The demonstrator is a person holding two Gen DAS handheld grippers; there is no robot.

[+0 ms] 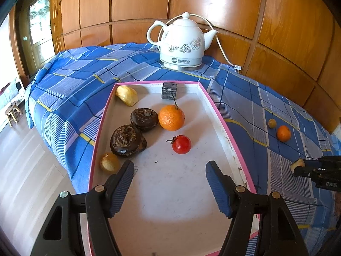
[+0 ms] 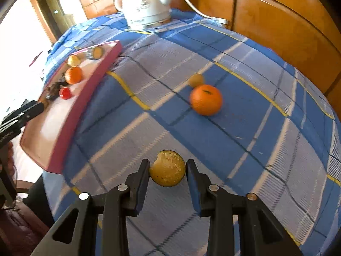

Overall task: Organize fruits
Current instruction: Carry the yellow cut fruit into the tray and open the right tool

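Note:
A pink-rimmed white tray [image 1: 215, 108] lies on the blue checked cloth. In it are an orange [image 1: 171, 117], a red tomato [image 1: 181, 144], two dark brown fruits [image 1: 127, 140], a yellow piece [image 1: 126, 95], a small yellow fruit [image 1: 109, 163] and a dark cube [image 1: 169, 90]. My left gripper [image 1: 169, 168] hovers open over the tray's near part, nothing between its fingers. My right gripper [image 2: 168, 166] is shut on a small round yellow fruit [image 2: 167, 168] above the cloth, right of the tray [image 2: 85, 100]. An orange [image 2: 205, 99] and a small brownish fruit [image 2: 196, 79] lie on the cloth beyond.
A white electric kettle [image 1: 181, 42] with a cord stands at the table's far edge against the wooden wall panels. The tablecloth falls off the table's left side to the floor, where a small stool [image 1: 12, 113] stands.

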